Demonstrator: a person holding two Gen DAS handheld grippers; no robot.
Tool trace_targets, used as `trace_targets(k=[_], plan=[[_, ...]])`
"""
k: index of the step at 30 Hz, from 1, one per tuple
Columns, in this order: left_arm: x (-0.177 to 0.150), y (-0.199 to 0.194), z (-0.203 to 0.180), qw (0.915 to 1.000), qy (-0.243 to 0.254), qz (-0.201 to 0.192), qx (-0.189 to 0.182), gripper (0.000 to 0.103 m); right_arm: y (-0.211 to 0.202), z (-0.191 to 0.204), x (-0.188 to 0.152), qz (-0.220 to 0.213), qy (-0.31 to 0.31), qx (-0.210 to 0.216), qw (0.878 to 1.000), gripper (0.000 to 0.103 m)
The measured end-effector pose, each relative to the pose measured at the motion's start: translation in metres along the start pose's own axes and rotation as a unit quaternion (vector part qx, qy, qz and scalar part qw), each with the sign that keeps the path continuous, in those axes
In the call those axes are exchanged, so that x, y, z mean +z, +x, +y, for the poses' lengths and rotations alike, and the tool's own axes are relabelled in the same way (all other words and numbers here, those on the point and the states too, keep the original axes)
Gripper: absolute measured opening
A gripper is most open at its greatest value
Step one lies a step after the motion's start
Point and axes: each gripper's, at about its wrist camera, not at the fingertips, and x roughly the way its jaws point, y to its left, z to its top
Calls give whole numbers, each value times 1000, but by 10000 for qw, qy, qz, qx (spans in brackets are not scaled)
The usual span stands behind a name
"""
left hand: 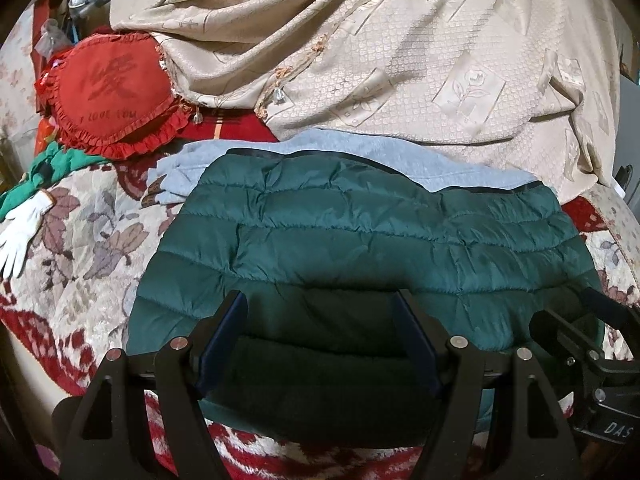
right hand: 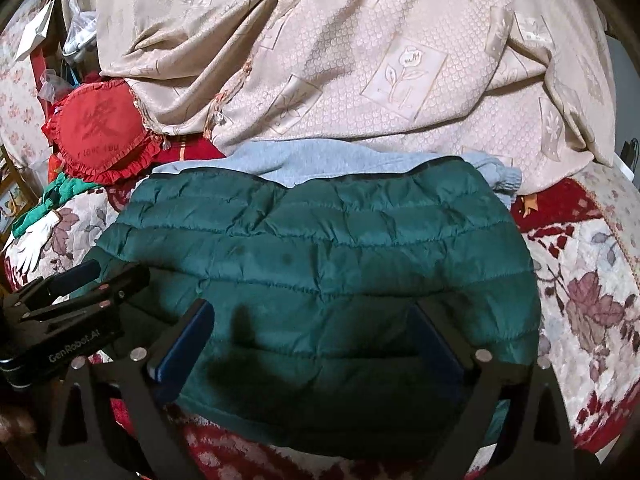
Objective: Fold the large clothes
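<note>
A dark green quilted puffer jacket point(left hand: 360, 240) lies folded on the flowered bed cover; it also shows in the right wrist view point(right hand: 320, 252). A light blue garment point(left hand: 320, 152) lies under its far edge, also seen in the right wrist view point(right hand: 304, 164). My left gripper point(left hand: 320, 304) is open, its blue pads apart over the jacket's near edge. My right gripper point(right hand: 316, 312) is open over the same near edge. Each gripper shows at the side of the other's view: the right gripper point(left hand: 592, 320), the left gripper point(right hand: 80, 280). Neither holds anything.
A beige patterned curtain cloth point(left hand: 400, 48) is heaped at the back. A red heart-shaped cushion point(left hand: 116, 92) sits at the back left. A white glove point(left hand: 20, 232) and green cloth point(left hand: 40, 176) lie at the left. The flowered bed cover point(right hand: 592, 280) extends to the right.
</note>
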Motion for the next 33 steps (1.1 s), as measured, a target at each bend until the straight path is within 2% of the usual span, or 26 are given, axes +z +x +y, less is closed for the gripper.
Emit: trace_targets(k=[33], plan=[[-9, 1, -8, 10000, 67, 35, 54, 57, 5, -1, -5, 53, 81, -98, 9999, 100]])
